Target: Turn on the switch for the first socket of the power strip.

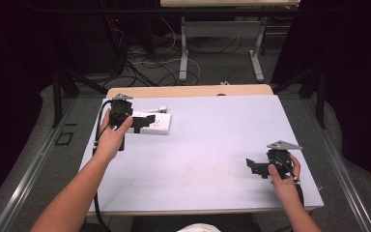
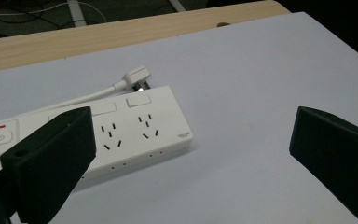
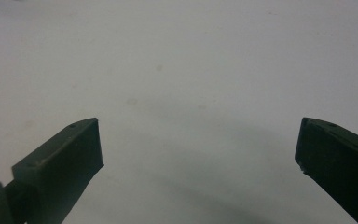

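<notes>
While both claws gape w/ nothing held, left claw over the power strip, right claw on bare surface, nothing looks begun.

The table has a pale lavender-white top with a light wood strip along its far edge. On it lies a white power strip with dark socket slots, a red mark above its grey power symbol, and a white cord ending in a white plug. Both the left gripper and the right gripper are black, and each carries a grey plate on top. The floor is grey, crossed by black and white cables.
</notes>
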